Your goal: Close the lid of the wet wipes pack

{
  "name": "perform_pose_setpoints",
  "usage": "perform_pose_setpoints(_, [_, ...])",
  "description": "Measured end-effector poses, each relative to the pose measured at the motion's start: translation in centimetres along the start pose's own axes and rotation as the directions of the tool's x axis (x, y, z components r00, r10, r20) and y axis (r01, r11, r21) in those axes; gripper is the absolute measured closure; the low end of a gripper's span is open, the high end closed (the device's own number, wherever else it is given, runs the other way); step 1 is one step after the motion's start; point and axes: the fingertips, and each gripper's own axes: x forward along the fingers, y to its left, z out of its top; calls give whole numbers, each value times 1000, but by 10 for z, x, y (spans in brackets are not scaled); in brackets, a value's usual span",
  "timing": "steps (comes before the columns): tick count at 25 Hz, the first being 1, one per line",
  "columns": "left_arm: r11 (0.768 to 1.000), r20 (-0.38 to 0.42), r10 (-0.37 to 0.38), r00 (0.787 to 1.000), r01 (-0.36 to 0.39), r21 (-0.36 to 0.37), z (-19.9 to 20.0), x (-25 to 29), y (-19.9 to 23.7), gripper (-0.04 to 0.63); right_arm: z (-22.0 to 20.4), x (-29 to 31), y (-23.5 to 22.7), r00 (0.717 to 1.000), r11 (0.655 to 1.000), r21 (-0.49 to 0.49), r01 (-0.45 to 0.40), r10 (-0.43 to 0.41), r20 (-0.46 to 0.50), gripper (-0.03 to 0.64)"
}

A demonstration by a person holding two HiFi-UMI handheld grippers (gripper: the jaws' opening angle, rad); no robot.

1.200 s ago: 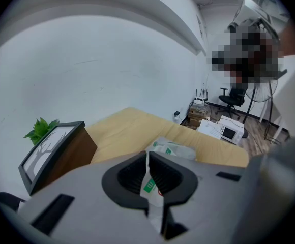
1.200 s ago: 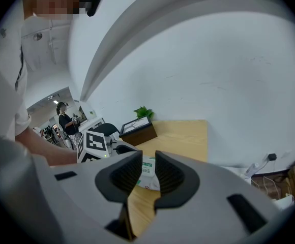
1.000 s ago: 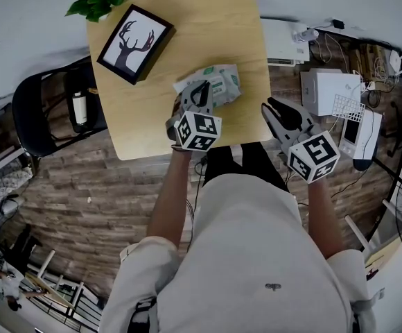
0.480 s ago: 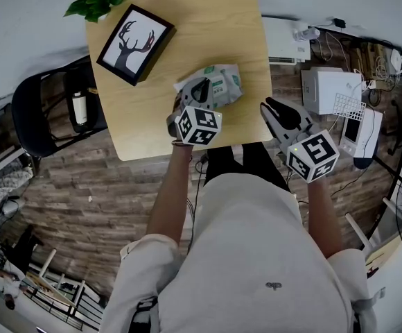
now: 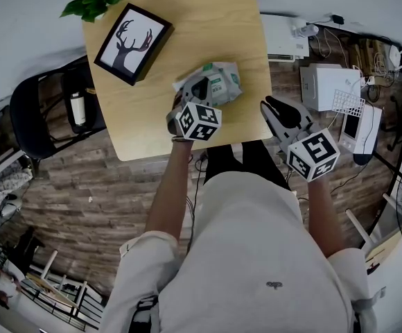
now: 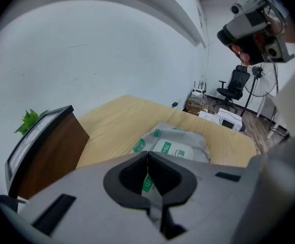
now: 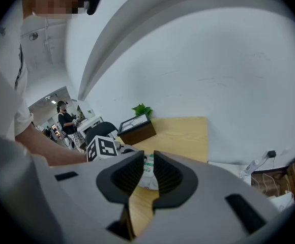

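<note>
The wet wipes pack [image 5: 218, 80] is a grey-white soft pack with green print, lying near the front of the wooden table [image 5: 208, 19]. In the left gripper view its white lid [image 6: 171, 149] lies flat on the pack [image 6: 188, 141]. My left gripper [image 5: 199, 89] is shut and empty, its tips [image 6: 148, 155] low over the pack's near end. Whether they touch it is hidden. My right gripper [image 5: 270, 107] hangs off the table's front right corner, apart from the pack. Its jaws [image 7: 148, 159] are closing with a narrow gap and nothing between them.
A black-framed deer picture [image 5: 132, 42] and a green plant [image 5: 93, 2] stand at the table's far left. A black chair [image 5: 41, 109] is left of the table. White boxes and cables [image 5: 329, 85] crowd the floor on the right.
My left gripper has sunk slightly toward the pack. The right gripper has stayed where it was.
</note>
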Motion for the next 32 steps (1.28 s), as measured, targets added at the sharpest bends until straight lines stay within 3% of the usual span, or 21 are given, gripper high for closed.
perform_pose_setpoints(12, [999,-50,-41,998,40,-17,-2,5,0,588,0,0,5,1000,1000,-4,3,-3,1,560])
perform_pose_setpoints(32, [999,-36,-34,999,34,10,7,-19,-13,588,8,-19,14,999,1000,-22,22,-21,47,564])
